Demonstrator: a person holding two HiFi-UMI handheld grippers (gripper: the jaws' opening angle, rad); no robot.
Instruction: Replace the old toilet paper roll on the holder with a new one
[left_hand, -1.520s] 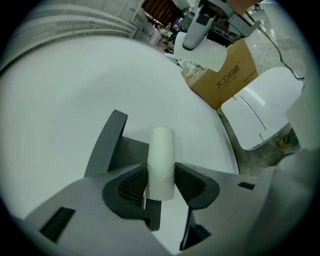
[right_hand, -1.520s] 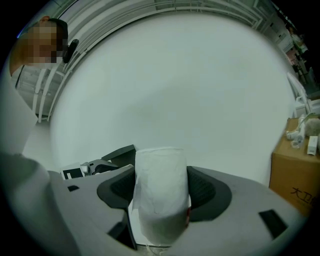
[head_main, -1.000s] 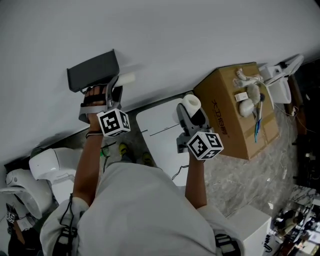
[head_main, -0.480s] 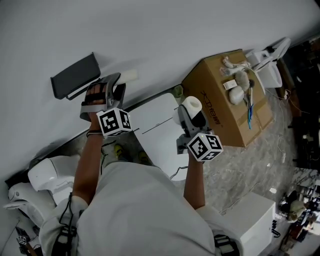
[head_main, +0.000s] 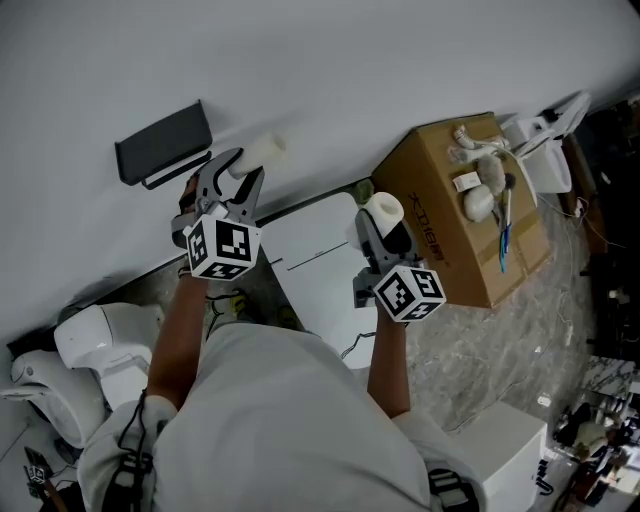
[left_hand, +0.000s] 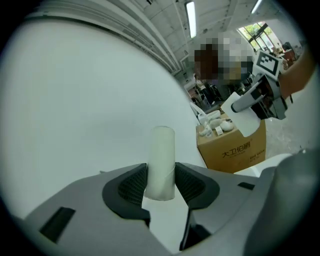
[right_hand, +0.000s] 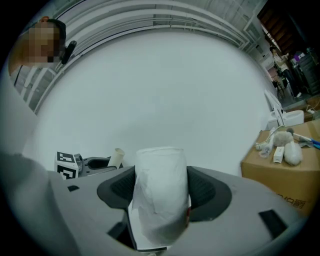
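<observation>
A white wall was seen across the top of the head view. A brown cardboard box with small items on its top was set at the right of the frame. The dark toilet paper holder was mounted on the wall at the upper left, with no roll on it. Just right of the holder, the left hand-held gripper was pinched on an empty cardboard tube, held clear of the holder. At the centre of the frame, the right hand-held gripper was clamped on a new toilet paper roll, its jaws spread wide around it.
</observation>
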